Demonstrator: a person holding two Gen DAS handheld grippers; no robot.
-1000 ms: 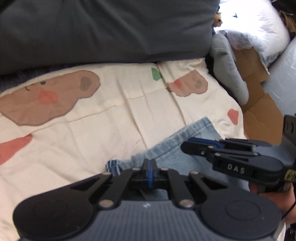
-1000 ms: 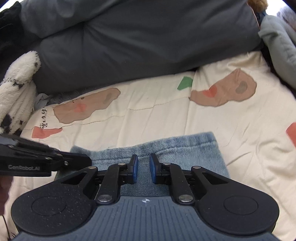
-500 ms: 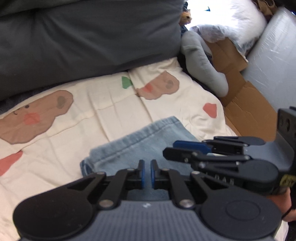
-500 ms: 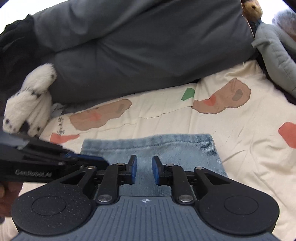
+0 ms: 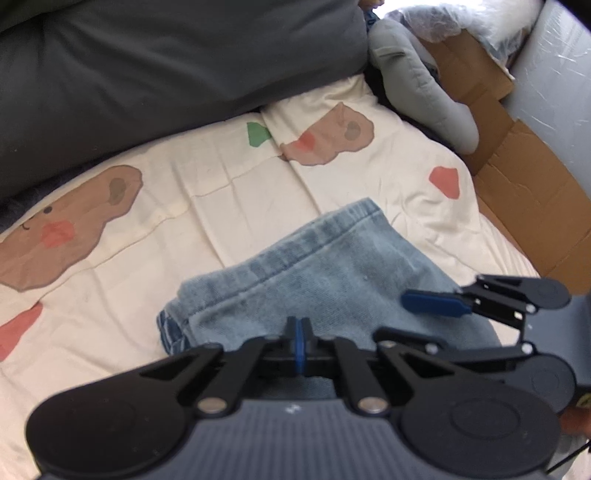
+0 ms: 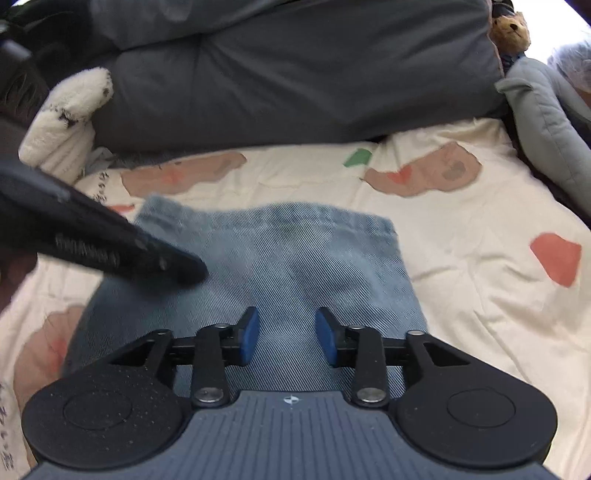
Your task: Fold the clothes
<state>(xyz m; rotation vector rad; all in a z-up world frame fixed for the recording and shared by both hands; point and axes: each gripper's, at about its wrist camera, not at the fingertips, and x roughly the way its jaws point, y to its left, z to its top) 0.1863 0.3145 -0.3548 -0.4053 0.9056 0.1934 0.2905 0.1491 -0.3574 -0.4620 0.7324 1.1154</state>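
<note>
Jaws over jeans (image 6: 295,258) beside pillow (image 6: 295,74)

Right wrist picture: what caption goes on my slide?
Open right gripper hovers over folded jeans on a patterned bedsheet.

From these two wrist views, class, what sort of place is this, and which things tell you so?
Most likely a bedroom, on a bed: a cream sheet printed with brown bear shapes, a big dark grey pillow behind it, and a small brown teddy bear. A folded light-blue denim garment lies on the sheet.
</note>
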